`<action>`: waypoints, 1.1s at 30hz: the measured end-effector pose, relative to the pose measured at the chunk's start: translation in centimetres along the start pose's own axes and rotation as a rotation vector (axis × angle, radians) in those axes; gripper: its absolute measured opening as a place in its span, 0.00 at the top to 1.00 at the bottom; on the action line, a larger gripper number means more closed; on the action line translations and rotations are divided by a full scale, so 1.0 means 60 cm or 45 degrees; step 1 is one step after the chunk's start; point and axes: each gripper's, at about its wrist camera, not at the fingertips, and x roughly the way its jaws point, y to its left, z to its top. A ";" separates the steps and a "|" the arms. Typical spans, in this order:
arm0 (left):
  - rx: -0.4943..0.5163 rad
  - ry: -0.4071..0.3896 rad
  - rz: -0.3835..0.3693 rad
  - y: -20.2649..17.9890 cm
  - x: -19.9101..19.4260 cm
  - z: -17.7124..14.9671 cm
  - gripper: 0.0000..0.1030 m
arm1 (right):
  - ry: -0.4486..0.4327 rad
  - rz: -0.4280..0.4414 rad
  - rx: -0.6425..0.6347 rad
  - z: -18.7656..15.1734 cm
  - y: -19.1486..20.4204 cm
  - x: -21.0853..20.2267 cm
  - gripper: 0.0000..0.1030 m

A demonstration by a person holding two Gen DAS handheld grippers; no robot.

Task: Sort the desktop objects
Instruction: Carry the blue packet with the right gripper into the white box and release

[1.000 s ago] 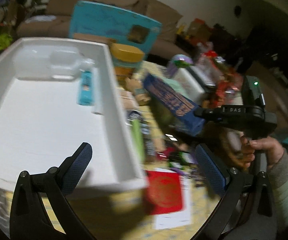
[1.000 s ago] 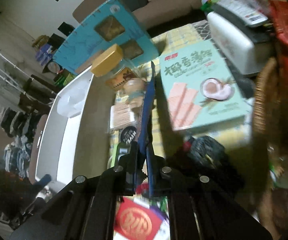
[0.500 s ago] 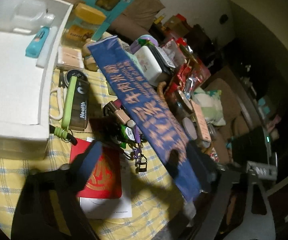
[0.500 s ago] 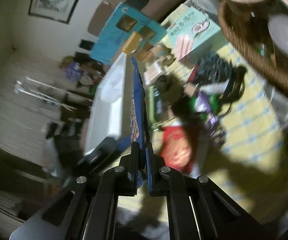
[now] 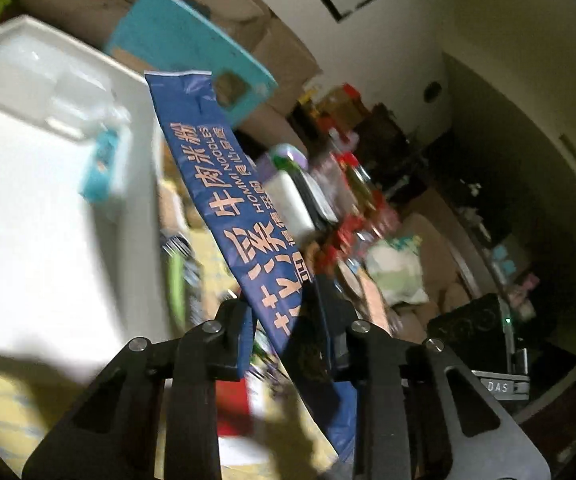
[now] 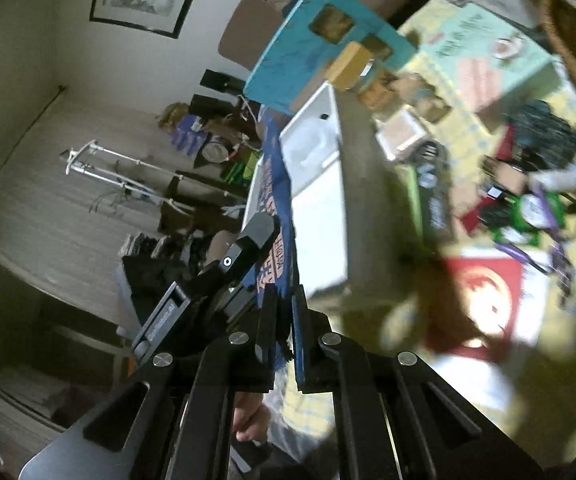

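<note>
A long blue noodle packet (image 5: 223, 184) with orange lettering is held in the air by both grippers. My left gripper (image 5: 283, 316) is shut on its lower part, and my right gripper (image 6: 283, 312) is shut on its end; the packet shows edge-on in the right wrist view (image 6: 273, 184). The left gripper's body (image 6: 223, 272) shows beside the packet there. The white storage bin (image 5: 27, 184) lies to the left, below the packet, holding a clear plastic container (image 5: 47, 92) and a small teal pack (image 5: 101, 164).
A yellow checked tablecloth (image 6: 484, 392) carries a red envelope (image 6: 484, 304), a green-black pack (image 6: 428, 196), tangled purple and green items (image 6: 536, 200), a pale green wafer box (image 6: 500, 56), a yellow-lidded jar (image 6: 352, 64) and a teal board (image 6: 324, 36). A sofa stands behind.
My left gripper has closed on the blue packet, which the right gripper held alone before. Both grippers have swung so that the packet hangs next to the white bin.
</note>
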 end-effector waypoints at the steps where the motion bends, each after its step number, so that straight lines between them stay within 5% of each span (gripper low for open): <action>1: -0.015 -0.011 0.016 0.011 -0.006 0.015 0.77 | -0.005 0.004 0.004 0.007 0.005 0.016 0.95; 4: -0.029 0.081 0.111 0.050 0.010 0.072 0.71 | -0.035 -0.007 0.012 0.040 0.019 0.068 0.95; 6: -0.010 0.117 0.173 0.067 0.029 0.104 0.47 | -0.074 -0.022 0.041 0.067 0.020 0.103 0.95; 17: 0.037 0.346 0.252 0.121 0.184 0.233 0.51 | -0.275 -0.240 0.057 0.160 -0.008 0.203 0.95; 23: 0.032 0.398 0.335 0.154 0.213 0.260 0.31 | -0.368 -0.395 0.024 0.184 -0.023 0.240 0.96; 33: -0.033 0.263 0.388 0.209 0.137 0.251 0.30 | -0.460 -0.702 -0.255 0.136 0.024 0.273 0.96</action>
